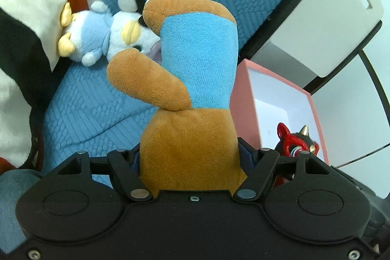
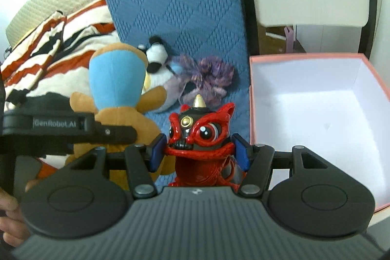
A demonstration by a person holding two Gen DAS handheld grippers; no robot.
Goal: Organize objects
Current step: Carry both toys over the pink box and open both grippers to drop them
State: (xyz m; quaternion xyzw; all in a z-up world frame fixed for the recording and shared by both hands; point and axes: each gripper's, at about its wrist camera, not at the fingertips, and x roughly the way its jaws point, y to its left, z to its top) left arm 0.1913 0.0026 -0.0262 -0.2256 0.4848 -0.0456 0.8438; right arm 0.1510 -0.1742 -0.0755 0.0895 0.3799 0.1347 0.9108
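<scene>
"GenRobot.AI" label (image 2: 55, 123) on left gripper (image 1: 190, 157), jaws clamp plush bear (image 1: 192, 79); right gripper (image 2: 198, 152) clamps red figurine (image 2: 202, 138).

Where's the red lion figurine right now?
The red lion figurine is clamped in the right gripper, low centre in the right wrist view, just left of the empty pink box and right of the brown and blue plush.

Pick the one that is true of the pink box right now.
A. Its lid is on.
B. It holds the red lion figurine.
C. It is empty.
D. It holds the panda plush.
C: the right wrist view shows the pink box open with only its bare white inside, while the red lion figurine sits in the right gripper.
</scene>
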